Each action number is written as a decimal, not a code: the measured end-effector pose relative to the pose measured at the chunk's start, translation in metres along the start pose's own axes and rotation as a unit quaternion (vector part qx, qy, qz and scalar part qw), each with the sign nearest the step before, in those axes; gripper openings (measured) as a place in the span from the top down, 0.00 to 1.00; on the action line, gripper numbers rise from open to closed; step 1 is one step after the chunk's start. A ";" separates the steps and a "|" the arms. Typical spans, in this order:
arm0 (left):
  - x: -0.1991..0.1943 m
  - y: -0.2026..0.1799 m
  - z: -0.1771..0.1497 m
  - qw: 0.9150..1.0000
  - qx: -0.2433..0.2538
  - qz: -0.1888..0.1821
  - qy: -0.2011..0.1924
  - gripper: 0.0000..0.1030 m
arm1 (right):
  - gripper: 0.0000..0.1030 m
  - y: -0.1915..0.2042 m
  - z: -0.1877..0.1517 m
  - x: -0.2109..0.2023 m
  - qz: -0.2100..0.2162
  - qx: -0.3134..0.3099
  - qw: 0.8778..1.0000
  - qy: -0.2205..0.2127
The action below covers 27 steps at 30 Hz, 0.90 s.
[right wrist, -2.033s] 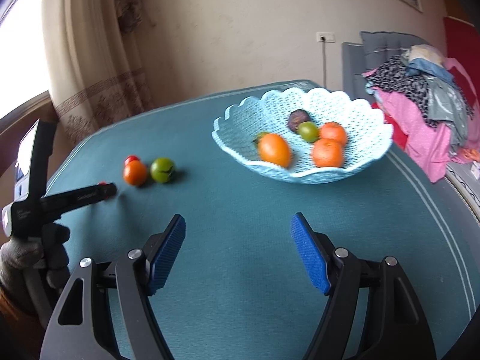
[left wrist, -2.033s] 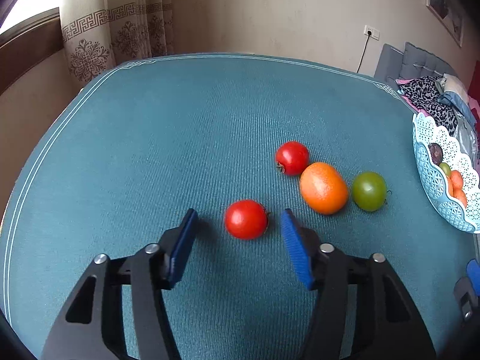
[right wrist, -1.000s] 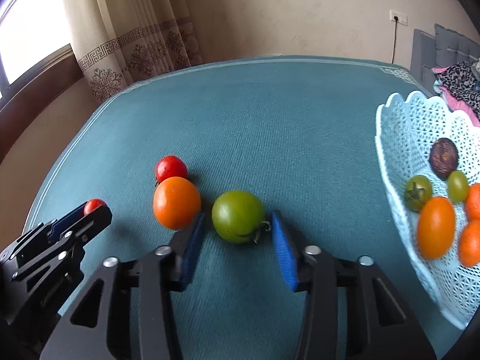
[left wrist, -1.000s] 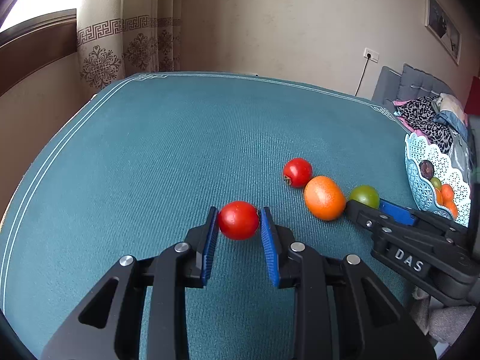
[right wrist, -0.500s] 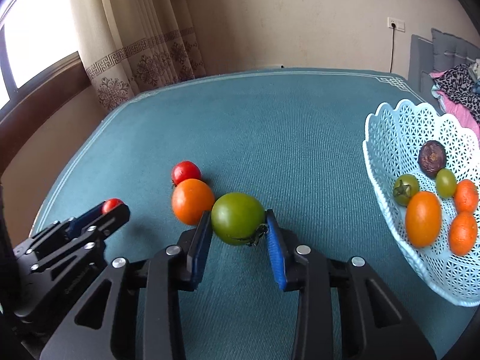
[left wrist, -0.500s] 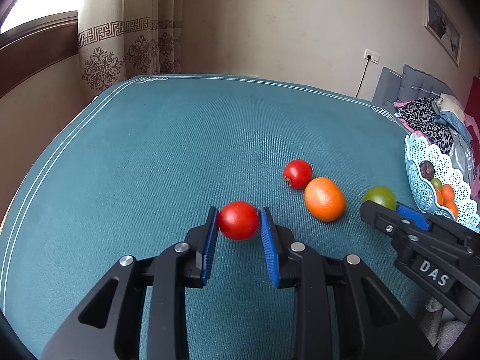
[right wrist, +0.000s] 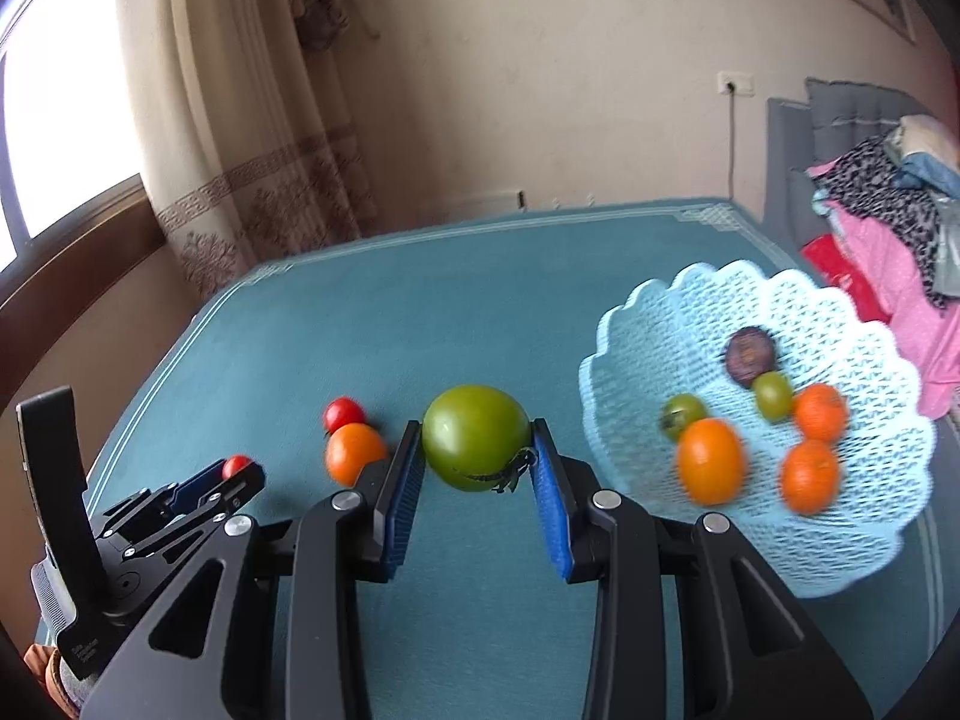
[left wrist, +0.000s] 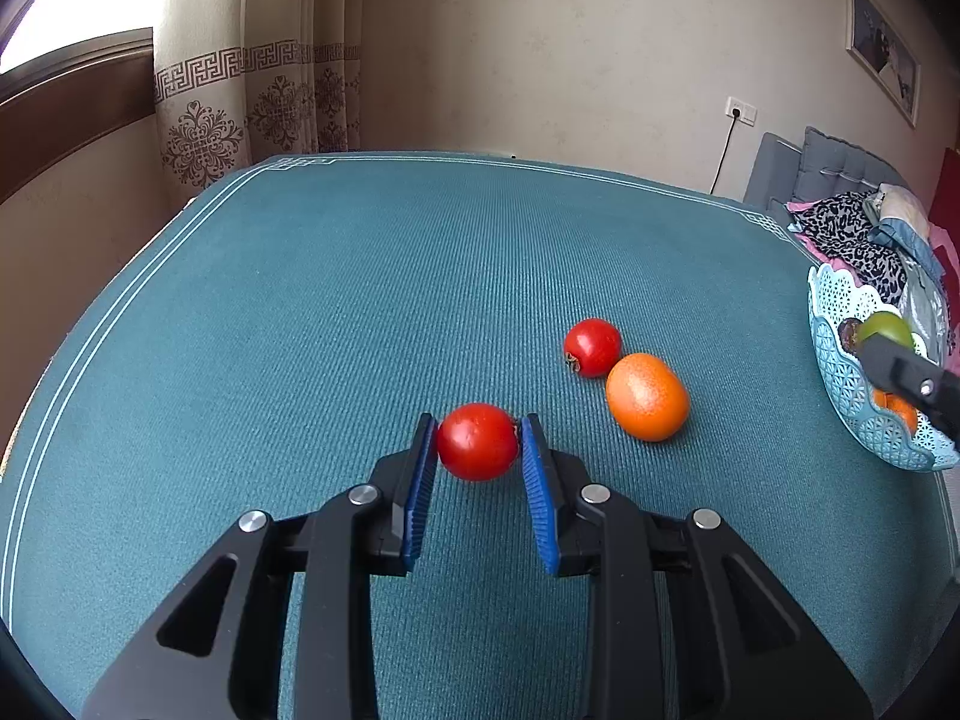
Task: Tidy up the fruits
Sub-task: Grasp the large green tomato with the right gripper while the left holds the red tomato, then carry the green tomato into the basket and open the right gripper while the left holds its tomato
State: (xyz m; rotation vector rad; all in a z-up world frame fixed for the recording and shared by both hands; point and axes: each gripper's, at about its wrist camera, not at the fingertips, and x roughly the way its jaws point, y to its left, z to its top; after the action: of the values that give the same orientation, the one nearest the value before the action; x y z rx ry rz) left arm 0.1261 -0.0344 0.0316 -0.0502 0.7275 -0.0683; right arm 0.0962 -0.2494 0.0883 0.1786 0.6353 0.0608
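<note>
We see the left gripper (left wrist: 478,443) angled down at the teal tabletop (left wrist: 336,312), its blue fingers (left wrist: 420,480) clamped on a red tomato (left wrist: 477,441). The right gripper (right wrist: 474,450) has just been closing and now pinches a green tomato (right wrist: 474,435) beside the pale blue basket (right wrist: 852,546). Another tomato (left wrist: 592,347) and an orange (left wrist: 647,396) lie touching. A patterned curtain (left wrist: 240,102) hangs behind.

A teal ribbed cloth (left wrist: 372,300) with a pale border line covers the table. Beyond its far edge stands a beige wall (left wrist: 540,48). At far left, bright daylight comes through a window (right wrist: 54,120) beside a patterned cream curtain (left wrist: 240,102). At far right, a grey headboard (left wrist: 834,171) stands behind piled clothes (right wrist: 888,222), below a framed picture (left wrist: 882,54).
</note>
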 end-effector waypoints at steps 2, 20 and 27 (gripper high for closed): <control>-0.001 -0.001 0.000 1.000 0.001 0.001 -0.001 0.72 | 0.66 -0.004 0.001 -0.008 -0.019 -0.006 1.000 -0.012; -0.007 -0.008 -0.003 1.000 0.014 0.015 -0.007 0.72 | 0.65 -0.092 -0.024 -0.031 -0.105 0.074 0.992 -0.006; -0.007 -0.012 0.000 1.000 0.013 0.017 -0.001 0.72 | 0.51 -0.107 -0.026 -0.035 -0.116 0.099 0.988 -0.017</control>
State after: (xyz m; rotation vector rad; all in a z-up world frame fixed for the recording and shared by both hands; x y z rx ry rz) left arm 0.1197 -0.0457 0.0370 -0.0121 0.7260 -0.0453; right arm 0.0522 -0.3549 0.0685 0.2949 0.6246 -0.2294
